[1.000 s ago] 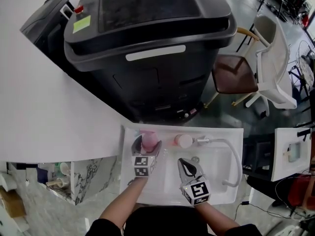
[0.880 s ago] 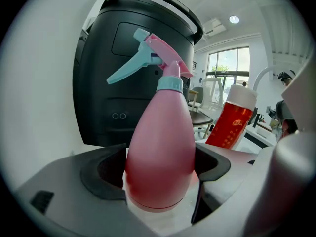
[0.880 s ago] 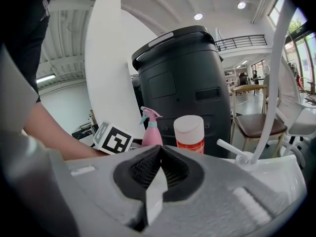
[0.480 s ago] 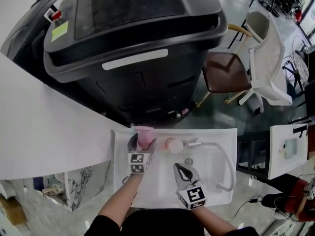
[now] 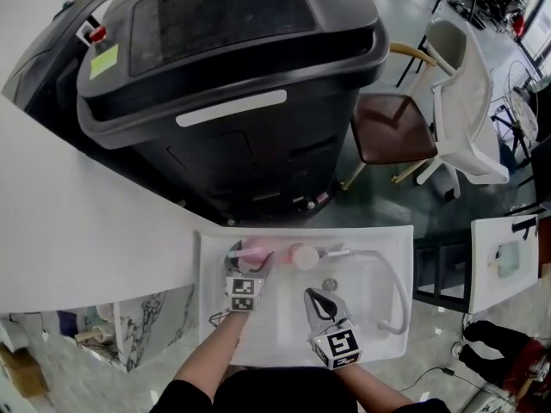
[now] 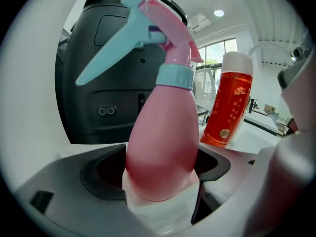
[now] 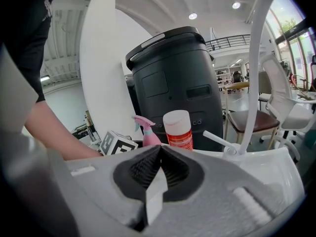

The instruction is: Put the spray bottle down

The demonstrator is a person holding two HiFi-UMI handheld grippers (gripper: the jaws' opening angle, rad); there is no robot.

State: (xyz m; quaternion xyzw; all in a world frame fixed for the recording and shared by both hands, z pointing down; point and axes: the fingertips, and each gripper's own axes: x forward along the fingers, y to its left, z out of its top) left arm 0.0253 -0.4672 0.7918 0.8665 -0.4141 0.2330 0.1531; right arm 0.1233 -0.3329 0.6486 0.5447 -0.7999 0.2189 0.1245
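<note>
The pink spray bottle (image 6: 163, 132) with a pale blue trigger and collar stands upright between the jaws of my left gripper (image 6: 160, 168), which is shut on its body. From above, the bottle (image 5: 256, 249) is at the back left rim of the white sink (image 5: 284, 338), with the left gripper (image 5: 248, 262) just in front of it. My right gripper (image 5: 315, 294) hovers over the basin, shut with nothing between its jaws (image 7: 159, 154). From there the spray bottle (image 7: 148, 132) shows small beside the left gripper's marker cube.
An orange bottle with a white cap (image 6: 229, 107) stands just right of the spray bottle on the back rim (image 5: 303, 255). A curved white faucet (image 5: 392, 269) arches over the sink's right side. A big black bin (image 5: 232, 76) stands behind, a white counter (image 5: 77, 222) left, chairs (image 5: 396, 127) right.
My left gripper has carried the spray bottle a little lower, toward the sink's back rim, and the bottle now looks smaller from above. The right gripper has barely moved.
</note>
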